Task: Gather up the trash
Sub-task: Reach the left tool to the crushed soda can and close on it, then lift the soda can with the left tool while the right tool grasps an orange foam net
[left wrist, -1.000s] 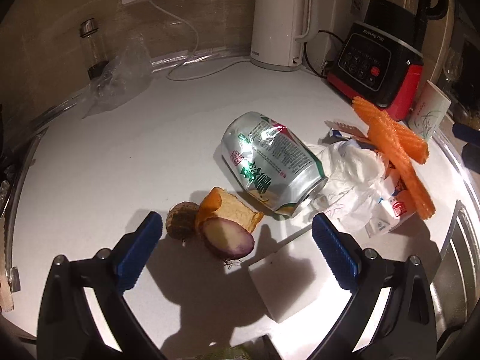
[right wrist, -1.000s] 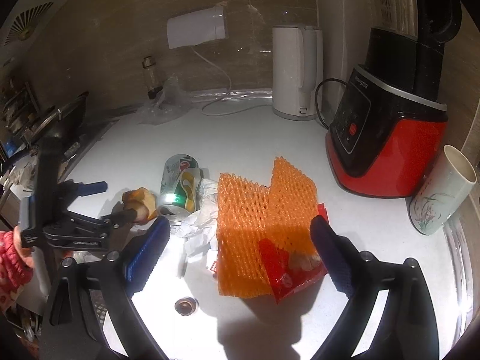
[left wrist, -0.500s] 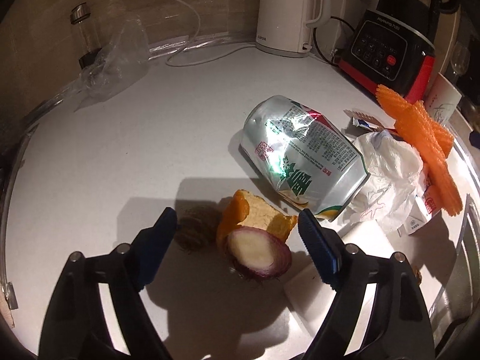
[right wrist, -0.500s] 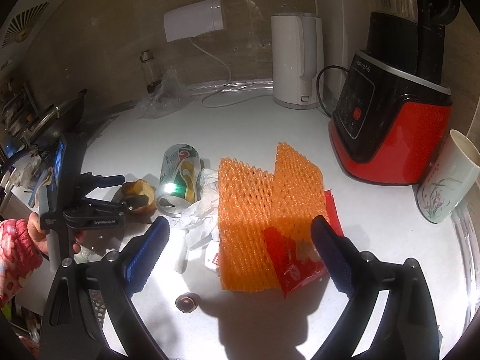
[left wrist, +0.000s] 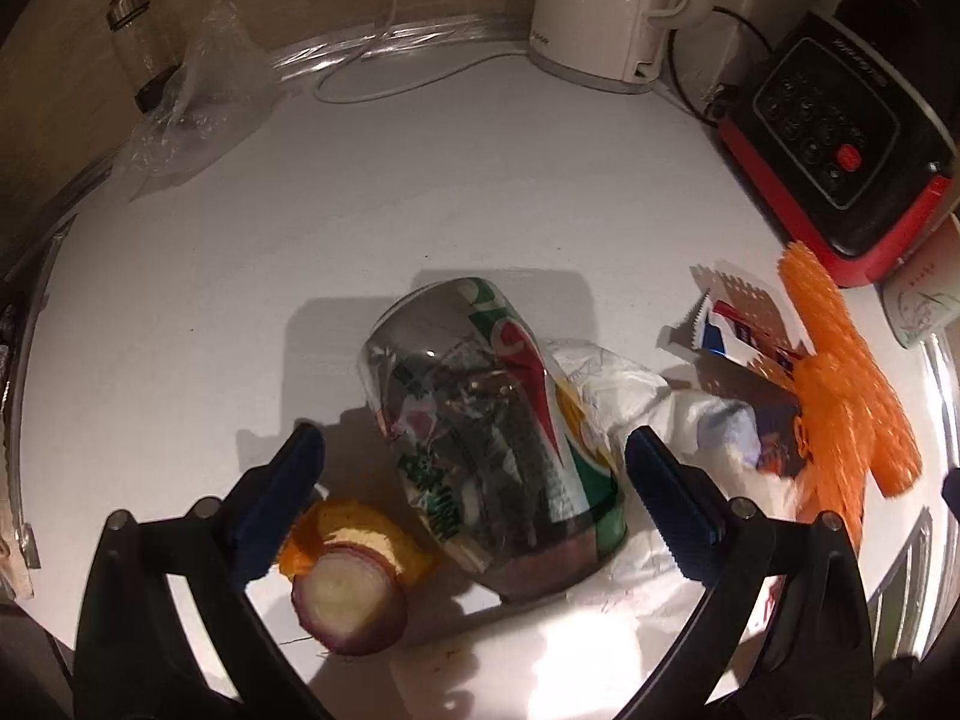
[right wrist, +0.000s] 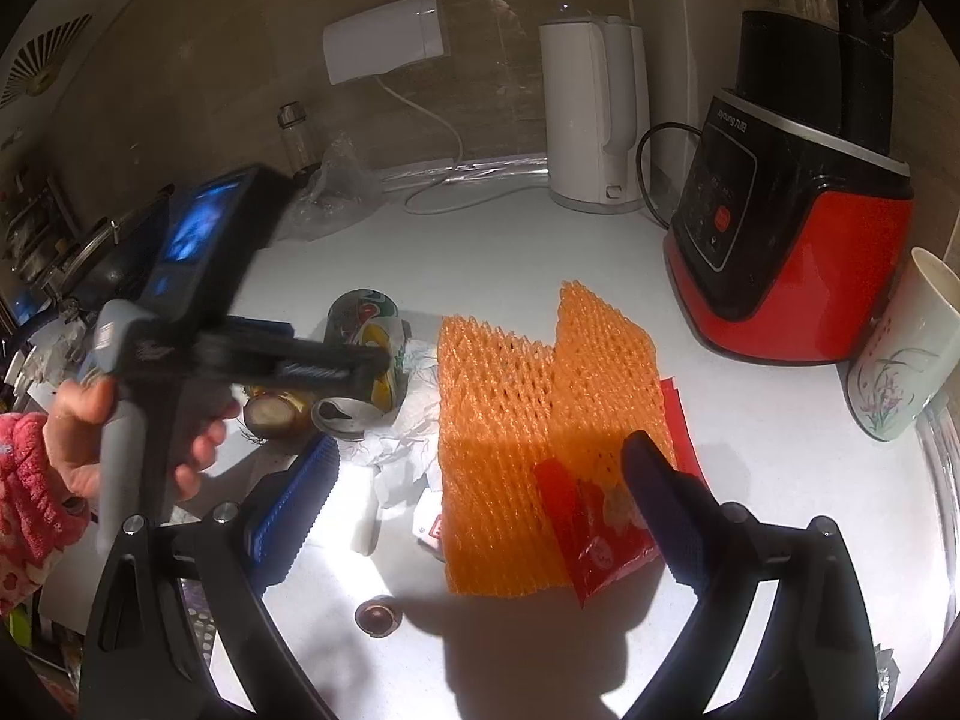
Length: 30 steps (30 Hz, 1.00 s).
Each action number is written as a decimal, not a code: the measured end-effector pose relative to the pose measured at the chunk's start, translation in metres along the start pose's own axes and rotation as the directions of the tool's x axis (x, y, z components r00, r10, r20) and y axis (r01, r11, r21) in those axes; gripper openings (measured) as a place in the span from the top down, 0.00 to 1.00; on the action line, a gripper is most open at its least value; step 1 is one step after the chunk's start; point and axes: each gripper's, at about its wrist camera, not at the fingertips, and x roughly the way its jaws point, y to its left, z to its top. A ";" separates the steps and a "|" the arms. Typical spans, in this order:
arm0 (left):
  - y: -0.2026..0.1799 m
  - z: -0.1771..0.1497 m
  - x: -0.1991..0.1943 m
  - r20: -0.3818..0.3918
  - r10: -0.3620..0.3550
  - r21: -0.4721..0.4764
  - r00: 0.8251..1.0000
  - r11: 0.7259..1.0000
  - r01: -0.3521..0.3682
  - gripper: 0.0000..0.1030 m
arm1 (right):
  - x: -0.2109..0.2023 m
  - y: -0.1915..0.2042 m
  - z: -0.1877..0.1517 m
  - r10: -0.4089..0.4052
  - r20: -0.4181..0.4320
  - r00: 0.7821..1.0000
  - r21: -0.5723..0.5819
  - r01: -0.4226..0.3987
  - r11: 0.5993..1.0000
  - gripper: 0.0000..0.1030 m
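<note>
In the left wrist view, the left gripper (left wrist: 468, 468) has slid across the counter (left wrist: 492, 180) from the food scraps to the drink can (left wrist: 492, 438), which lies on its side between the two blue pads; half a second ago those pads flanked the onion half (left wrist: 348, 600) and the orange peel (left wrist: 360, 531) instead. Its jaws have just been opening and now stand wide, released, with the can between them but neither pad pressing on it. The can rests partly on a crumpled white tissue (left wrist: 624, 384), with the orange foam net (left wrist: 852, 408) further right. That shift suggests the can is the piece of trash chosen for pickup, and closing on it looks like the step still to come. In the right wrist view, the right gripper (right wrist: 480, 462) hovers unclenched and empty over the foam net (right wrist: 540, 396) and the red wrapper (right wrist: 606, 534), much as it did a second ago, while the left gripper's body (right wrist: 228, 348), held in a hand (right wrist: 90, 444), has swung in over the can (right wrist: 366, 348) and blurs with motion.
</note>
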 end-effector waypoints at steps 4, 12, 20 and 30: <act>-0.011 0.010 0.017 -0.035 0.046 -0.023 0.998 0.999 -0.047 0.12 | -0.001 -0.006 -0.004 -0.009 -0.002 1.000 0.009 0.009 1.000 0.08; -0.009 0.009 0.015 -0.012 0.022 -0.029 1.000 0.999 -0.022 0.29 | -0.004 -0.033 -0.006 -0.038 0.022 0.999 0.045 0.037 0.998 0.08; -0.002 -0.004 -0.040 0.111 -0.065 0.003 0.992 0.998 0.065 0.30 | 0.021 -0.062 0.013 0.036 -0.001 0.999 0.097 -0.036 0.995 0.24; 0.020 -0.038 -0.121 0.249 -0.141 0.036 0.958 0.990 0.137 0.30 | 0.034 -0.065 0.023 0.022 -0.026 0.999 0.093 -0.020 0.995 0.89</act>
